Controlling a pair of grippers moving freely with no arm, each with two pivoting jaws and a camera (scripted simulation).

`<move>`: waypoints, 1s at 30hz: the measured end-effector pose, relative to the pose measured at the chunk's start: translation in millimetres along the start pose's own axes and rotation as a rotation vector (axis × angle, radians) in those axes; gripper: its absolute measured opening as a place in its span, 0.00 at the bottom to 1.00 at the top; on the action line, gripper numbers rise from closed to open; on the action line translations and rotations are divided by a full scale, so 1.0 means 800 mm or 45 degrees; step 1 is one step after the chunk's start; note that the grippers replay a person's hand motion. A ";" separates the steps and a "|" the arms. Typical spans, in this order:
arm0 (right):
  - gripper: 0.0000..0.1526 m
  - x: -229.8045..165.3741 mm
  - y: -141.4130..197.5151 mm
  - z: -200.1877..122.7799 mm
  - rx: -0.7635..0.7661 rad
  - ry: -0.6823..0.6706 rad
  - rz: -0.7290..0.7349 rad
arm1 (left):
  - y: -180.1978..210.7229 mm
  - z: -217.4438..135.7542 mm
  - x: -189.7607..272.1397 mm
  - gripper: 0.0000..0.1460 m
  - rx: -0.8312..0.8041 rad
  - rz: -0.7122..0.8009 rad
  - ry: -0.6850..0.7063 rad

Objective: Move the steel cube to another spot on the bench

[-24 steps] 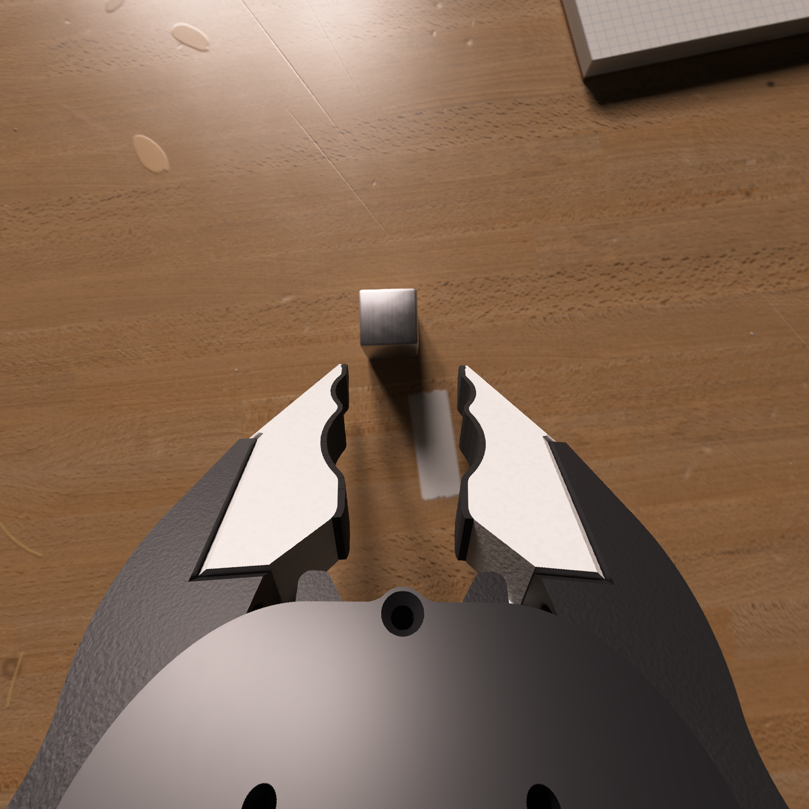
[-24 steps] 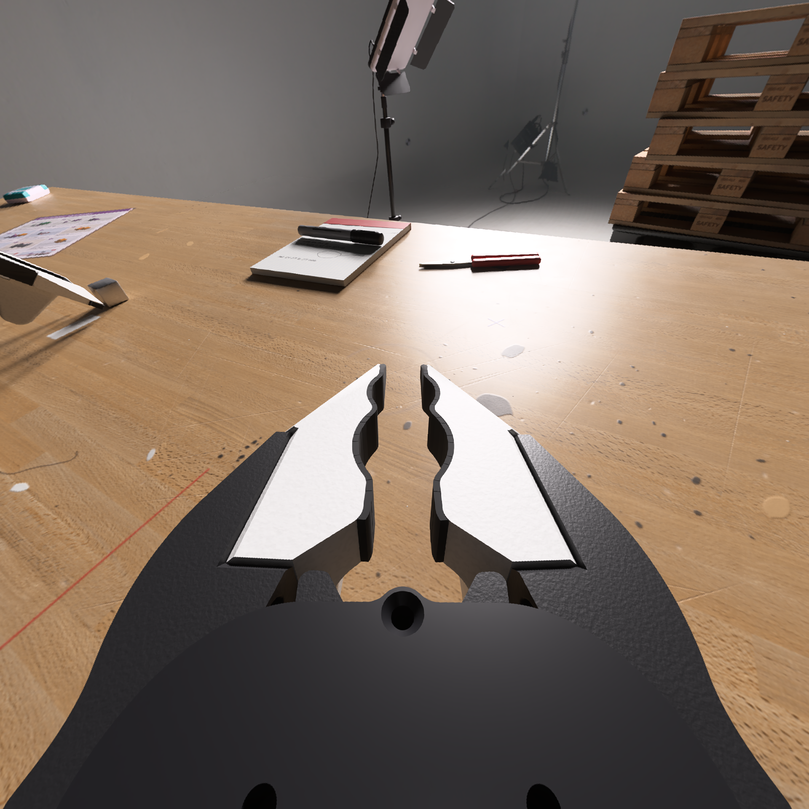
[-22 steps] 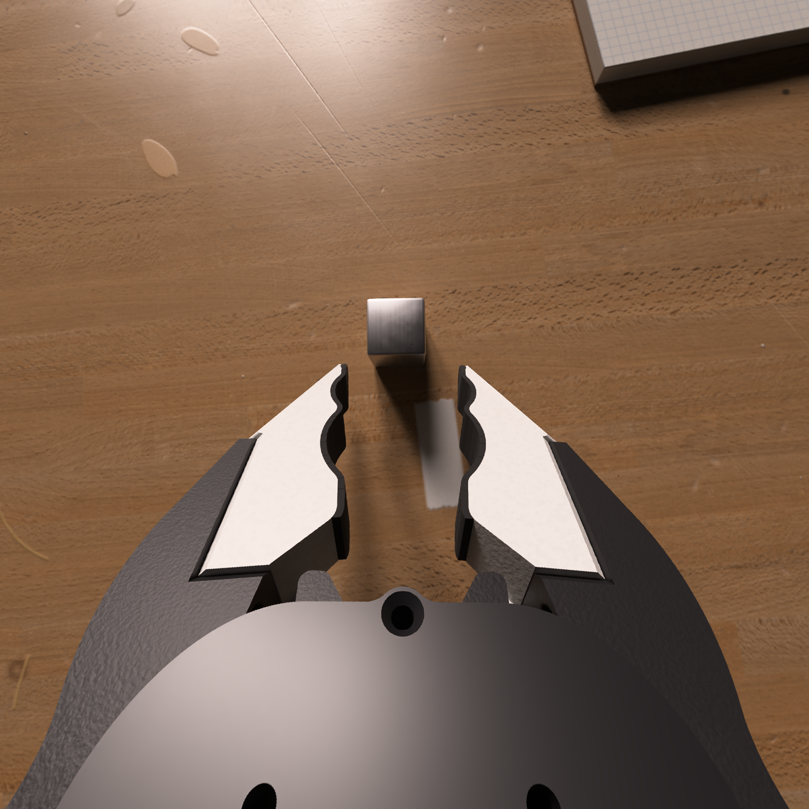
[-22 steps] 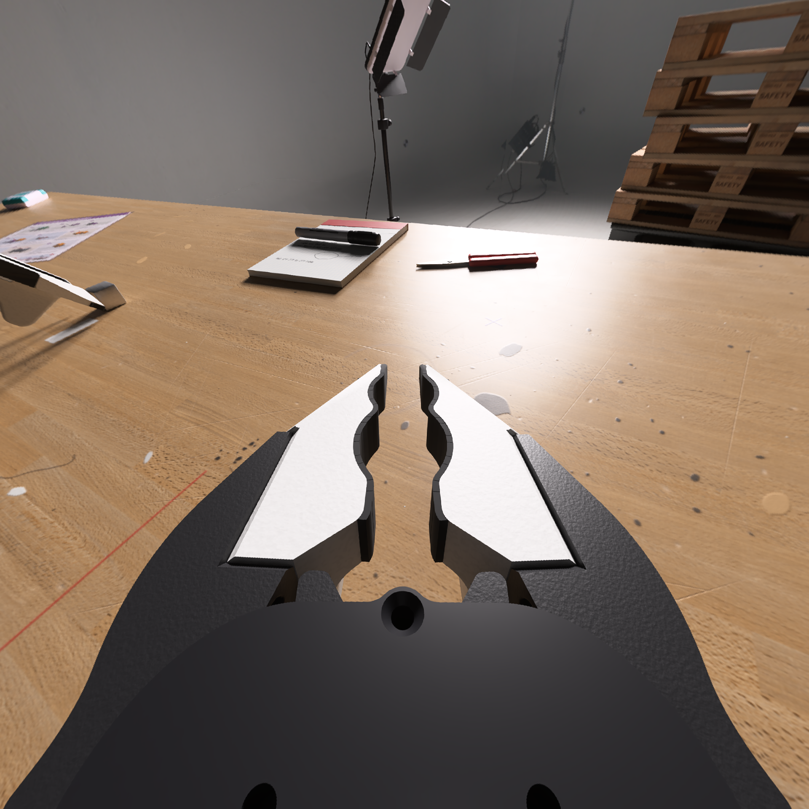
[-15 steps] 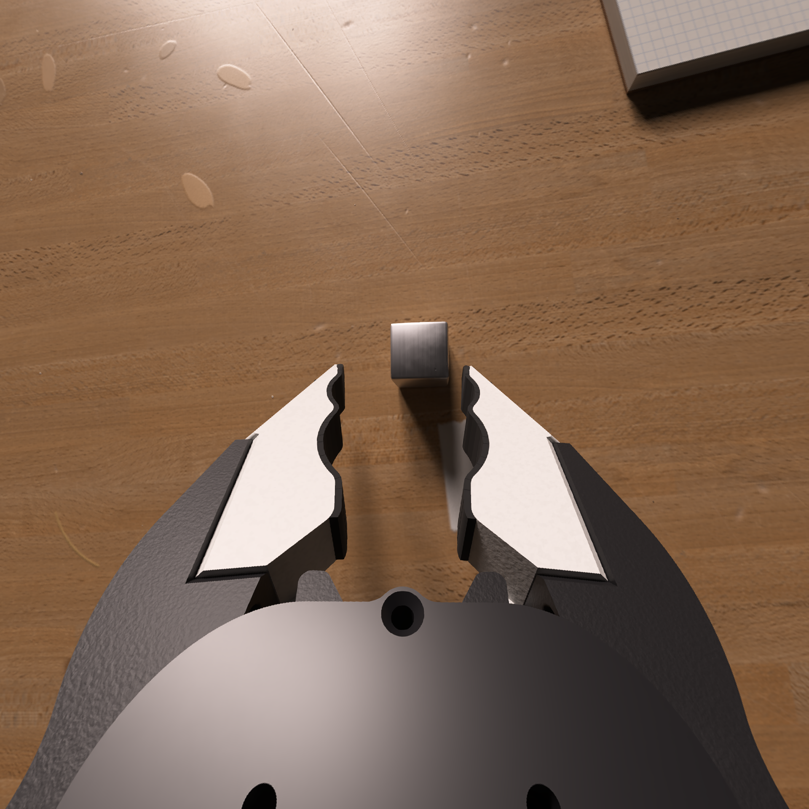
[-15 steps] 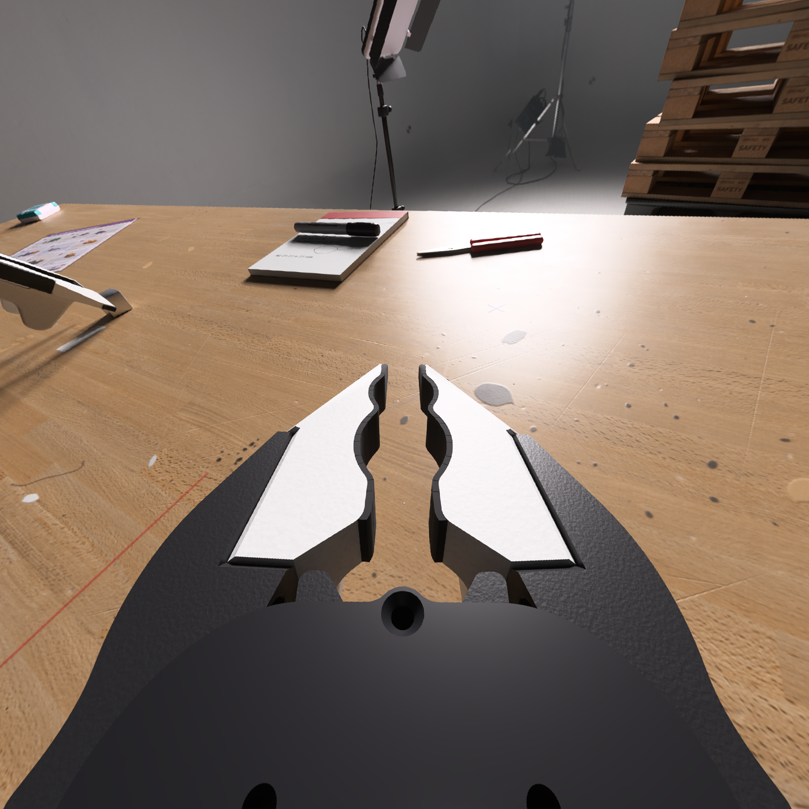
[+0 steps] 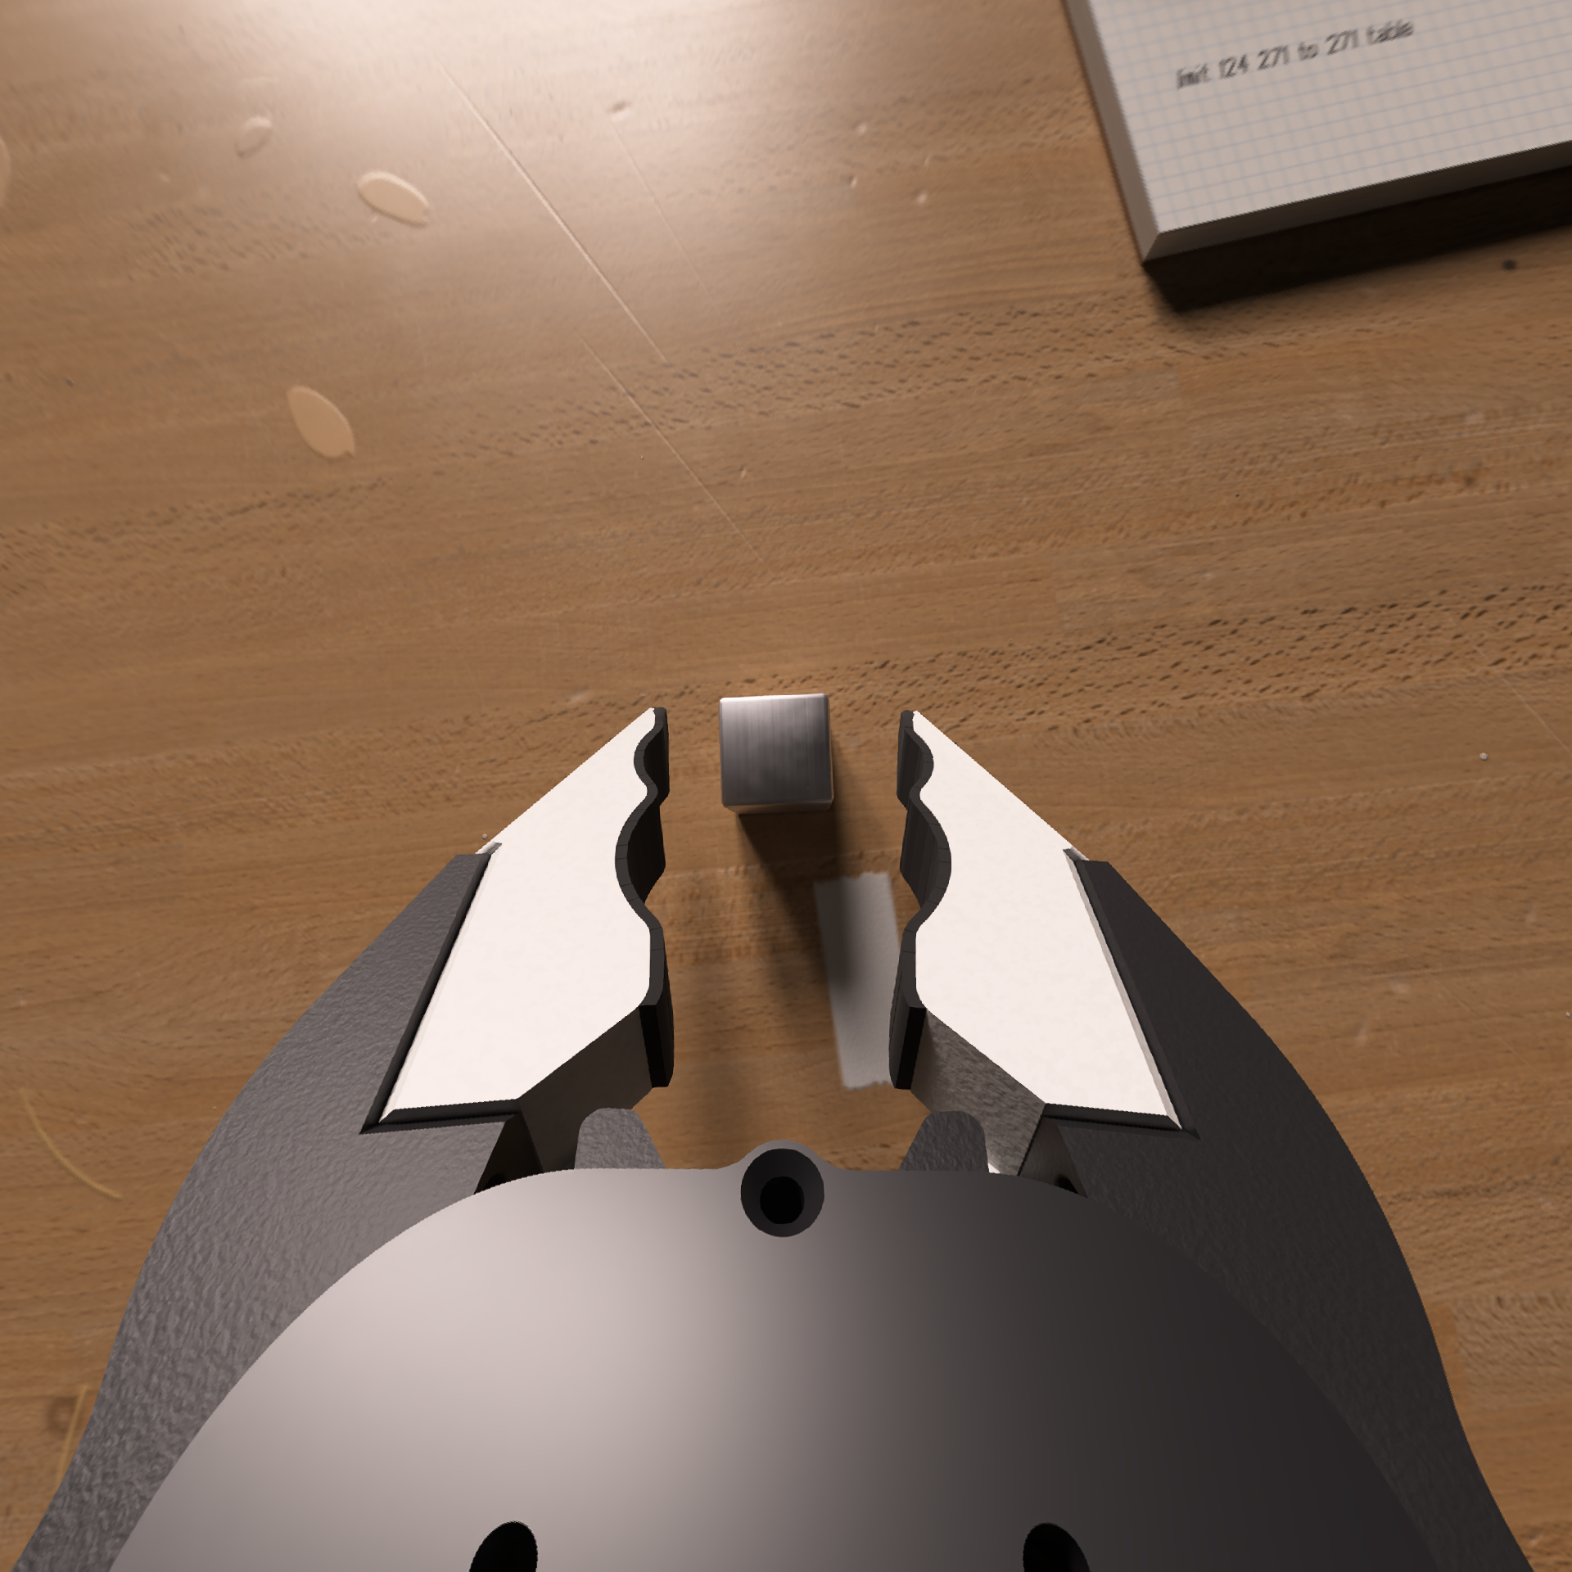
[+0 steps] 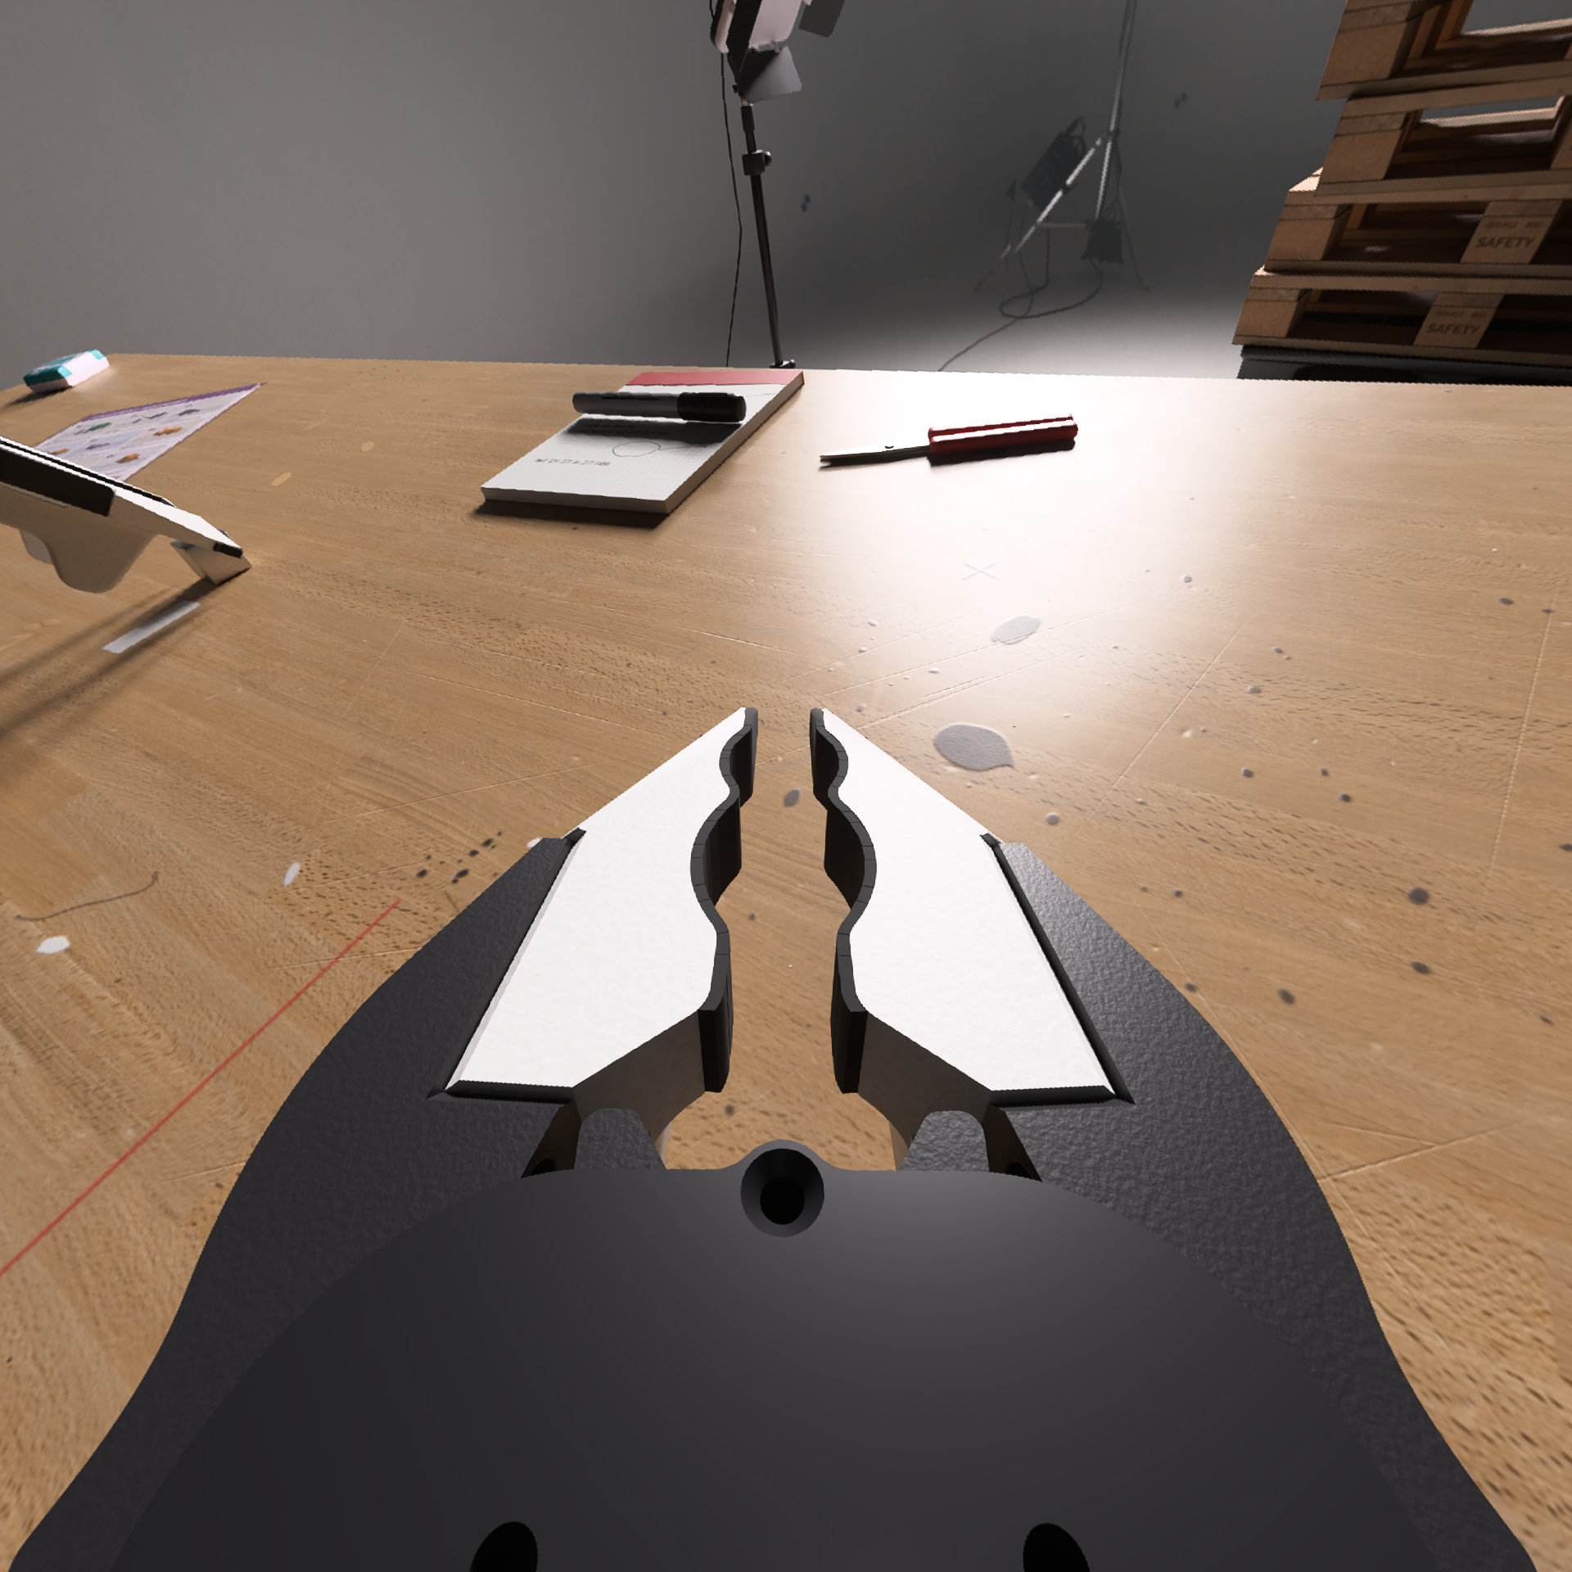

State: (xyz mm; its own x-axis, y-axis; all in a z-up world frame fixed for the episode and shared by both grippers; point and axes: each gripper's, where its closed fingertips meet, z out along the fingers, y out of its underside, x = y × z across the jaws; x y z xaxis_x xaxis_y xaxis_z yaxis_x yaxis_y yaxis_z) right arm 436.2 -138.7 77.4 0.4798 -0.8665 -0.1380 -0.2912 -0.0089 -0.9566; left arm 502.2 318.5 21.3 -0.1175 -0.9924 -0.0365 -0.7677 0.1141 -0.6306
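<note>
**Left Gripper Positioned Over Steel Cube, Jaws Wide**

The steel cube (image 7: 774, 748) rests on the bench (image 7: 340, 638), level with the tips of the left gripper (image 7: 783, 723) and between them. It lies nearer the 9 o'clock finger, with a gap on each side; neither finger touches it. The left jaws stand wide and hold nothing.

The cube has no long axis. Its brushed top face sits square to the finger line, edges running 12-to-6 and 3-to-9.

The left wrist view alone shows the cube, a pale tape strip (image 7: 855, 978) at 6 o'clock from it, and the corner of a gridded notepad (image 7: 1327, 128) at 1 o'clock.

The right wrist view alone shows the right gripper (image 8: 781, 723), jaws narrow with a slim gap and nothing between them. It also shows a black marker (image 8: 659, 406) on the notepad at 11 o'clock, a red-handled knife (image 8: 953, 442) at 1 o'clock, a printed sheet (image 8: 140, 428), stacked pallets (image 8: 1438, 213), and the left gripper at 9 o'clock.
</note>
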 end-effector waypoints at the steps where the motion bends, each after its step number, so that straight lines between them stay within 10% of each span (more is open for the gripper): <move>1: 0.08 0.000 0.000 0.000 0.000 -0.003 0.003 | 0.002 0.003 -0.001 0.37 -0.018 -0.015 0.001; 16: 0.07 -0.005 0.000 0.000 -0.004 -0.019 -0.015 | -0.001 -0.030 0.008 0.19 0.024 0.047 0.000; 24: 0.06 -0.008 -0.007 -0.005 0.033 -0.019 -0.031 | 0.032 -0.173 0.262 0.19 0.227 0.742 0.978; 30: 0.05 -0.009 -0.014 -0.014 0.075 -0.031 -0.005 | 0.126 -0.157 0.358 0.19 0.029 1.047 1.006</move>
State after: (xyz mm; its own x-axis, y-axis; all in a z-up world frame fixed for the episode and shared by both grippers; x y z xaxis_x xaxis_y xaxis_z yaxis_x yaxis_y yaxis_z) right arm 427.1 -138.1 92.0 0.5009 -0.8541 -0.1399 -0.2402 0.0181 -0.9706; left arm 312.2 51.8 44.9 -0.9496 -0.3099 0.0479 -0.2639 0.7075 -0.6556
